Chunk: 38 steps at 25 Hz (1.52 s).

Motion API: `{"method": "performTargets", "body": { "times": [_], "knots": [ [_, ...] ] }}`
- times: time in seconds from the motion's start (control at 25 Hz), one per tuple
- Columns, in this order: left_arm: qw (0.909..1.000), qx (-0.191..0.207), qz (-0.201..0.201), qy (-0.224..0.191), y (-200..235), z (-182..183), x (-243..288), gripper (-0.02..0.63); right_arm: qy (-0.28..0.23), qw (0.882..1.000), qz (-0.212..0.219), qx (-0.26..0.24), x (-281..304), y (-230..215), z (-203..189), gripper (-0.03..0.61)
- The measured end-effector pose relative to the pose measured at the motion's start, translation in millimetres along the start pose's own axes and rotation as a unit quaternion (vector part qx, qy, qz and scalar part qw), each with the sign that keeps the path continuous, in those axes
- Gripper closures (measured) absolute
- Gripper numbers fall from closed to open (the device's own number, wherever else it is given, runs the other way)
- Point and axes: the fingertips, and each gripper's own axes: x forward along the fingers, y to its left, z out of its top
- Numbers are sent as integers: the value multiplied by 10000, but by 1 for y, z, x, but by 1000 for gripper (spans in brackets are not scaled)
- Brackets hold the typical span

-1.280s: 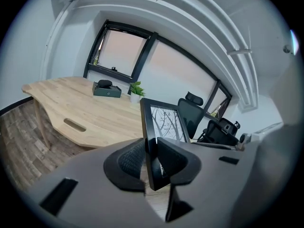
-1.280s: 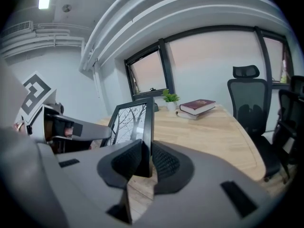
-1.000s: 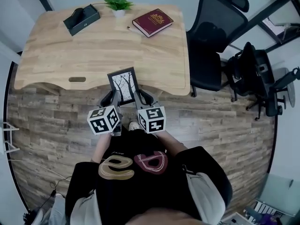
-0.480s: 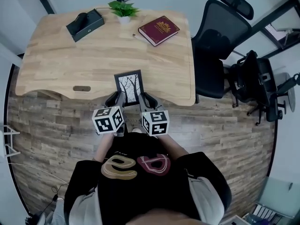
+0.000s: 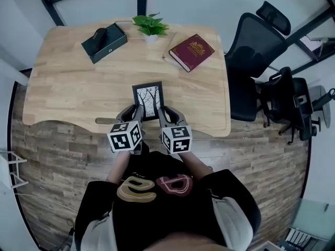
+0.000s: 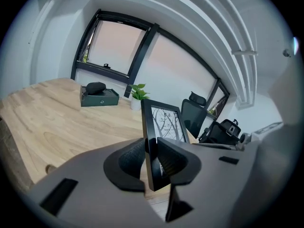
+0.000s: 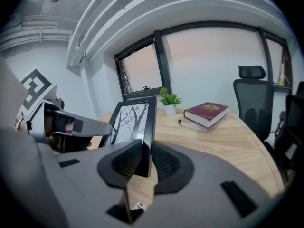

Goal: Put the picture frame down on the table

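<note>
Head view has my left gripper and right gripper holding the black picture frame over the wooden table's near edge; left gripper view shows my jaws clamped on its left side, right gripper view on its right side.

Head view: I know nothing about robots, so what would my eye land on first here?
A black frame with a tree picture is held upright over the near edge of the wooden table. The left gripper and right gripper clamp its sides, and each carries one of the marker cubes. At the table's far side lie a black box, a small plant and a red book.
</note>
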Motion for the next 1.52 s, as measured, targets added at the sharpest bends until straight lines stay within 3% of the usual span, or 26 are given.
{"method": "performTargets", "body": {
  "times": [0.4,0.6,0.76,0.92,1.24,1.52],
  "knots": [
    [9998,90,-169,115,60,53,27,528,72,9998,-187,27,68,24,40,500],
    [9991,286,-254,184,78,75,39,528,42,9993,-353,149,91,30,54,500],
    [9992,227,-274,195,84,82,49,528,160,9988,-448,109,102,27,60,500],
    [9993,141,-184,298,89,83,63,526,566,9978,-346,82,118,19,60,500],
    [9990,-163,64,420,98,92,95,526,768,9963,-373,65,146,0,70,502],
    [9981,-113,259,555,103,103,128,528,941,9949,-341,134,175,-21,75,502]
  ]
}}
